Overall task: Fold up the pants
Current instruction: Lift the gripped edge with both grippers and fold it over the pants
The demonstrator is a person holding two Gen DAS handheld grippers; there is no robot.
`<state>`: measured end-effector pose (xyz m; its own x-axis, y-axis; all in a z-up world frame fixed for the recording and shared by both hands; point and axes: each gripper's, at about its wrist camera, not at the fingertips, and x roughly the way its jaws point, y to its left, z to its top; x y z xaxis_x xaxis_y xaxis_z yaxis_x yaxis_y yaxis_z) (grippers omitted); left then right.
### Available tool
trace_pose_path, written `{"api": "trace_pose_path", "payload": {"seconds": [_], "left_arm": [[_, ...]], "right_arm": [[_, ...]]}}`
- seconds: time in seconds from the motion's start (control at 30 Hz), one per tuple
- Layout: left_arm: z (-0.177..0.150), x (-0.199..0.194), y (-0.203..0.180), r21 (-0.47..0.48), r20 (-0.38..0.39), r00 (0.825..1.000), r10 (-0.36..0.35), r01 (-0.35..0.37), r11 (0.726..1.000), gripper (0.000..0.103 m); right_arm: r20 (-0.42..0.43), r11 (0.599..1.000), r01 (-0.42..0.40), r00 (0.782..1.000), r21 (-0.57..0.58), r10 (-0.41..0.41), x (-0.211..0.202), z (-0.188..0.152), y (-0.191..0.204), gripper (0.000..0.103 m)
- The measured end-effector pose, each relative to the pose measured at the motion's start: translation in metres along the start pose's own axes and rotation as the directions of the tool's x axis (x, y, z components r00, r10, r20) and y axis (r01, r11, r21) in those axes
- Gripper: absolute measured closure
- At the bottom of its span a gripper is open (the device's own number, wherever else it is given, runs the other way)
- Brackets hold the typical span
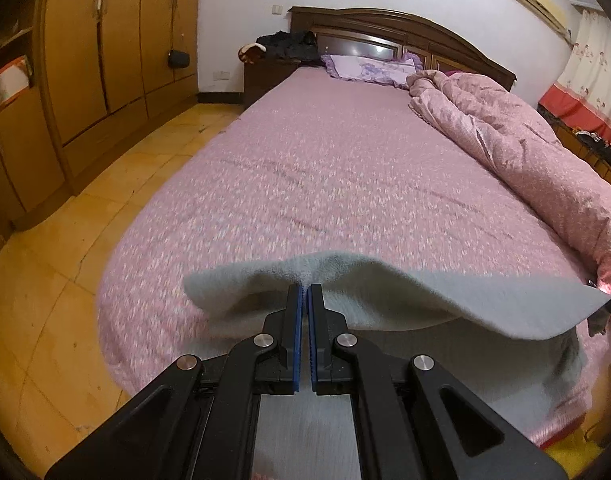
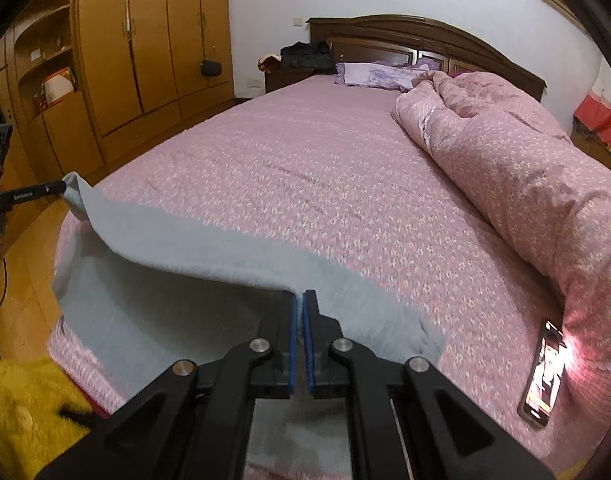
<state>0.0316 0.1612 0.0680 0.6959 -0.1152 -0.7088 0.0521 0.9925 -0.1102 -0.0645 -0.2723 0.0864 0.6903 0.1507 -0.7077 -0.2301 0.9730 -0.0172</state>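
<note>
Both tools point(image 1: 305, 286) point(image 2: 303, 293) clamp seemingly grey pants point(image 1: 425, 300).

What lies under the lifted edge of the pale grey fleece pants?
Under the pale grey fleece pants, more of the same fabric sags onto the pink floral bedspread. Whatever lies beneath that lower fabric is covered.

The pants point(image 1: 425, 300) draped over the bed's point(image 1: 325, 184) near end, hiding it, and their lower part ran out of frame. The phone point(image 2: 543, 376) screen was too blurred to read.
</note>
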Motion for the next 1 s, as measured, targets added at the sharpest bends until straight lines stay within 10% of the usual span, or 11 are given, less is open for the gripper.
{"api": "trace_pose_path", "payload": {"seconds": [0.5, 1.0], "left_arm": [[-0.059, -0.019, 0.012, -0.008, -0.052, 0.998, 0.027, -0.027, 1.0, 0.103], [-0.124, 0.017, 0.038, -0.138, -0.23, 0.973, 0.017, -0.05, 0.989, 0.103]], "right_arm": [[-0.147, 0.998, -0.063, 0.987, 0.004, 0.063, -0.013, -0.06, 0.018, 0.1], [-0.356, 0.995, -0.089, 0.93, 0.035, 0.096, 0.026, -0.101, 0.025, 0.1]]}}
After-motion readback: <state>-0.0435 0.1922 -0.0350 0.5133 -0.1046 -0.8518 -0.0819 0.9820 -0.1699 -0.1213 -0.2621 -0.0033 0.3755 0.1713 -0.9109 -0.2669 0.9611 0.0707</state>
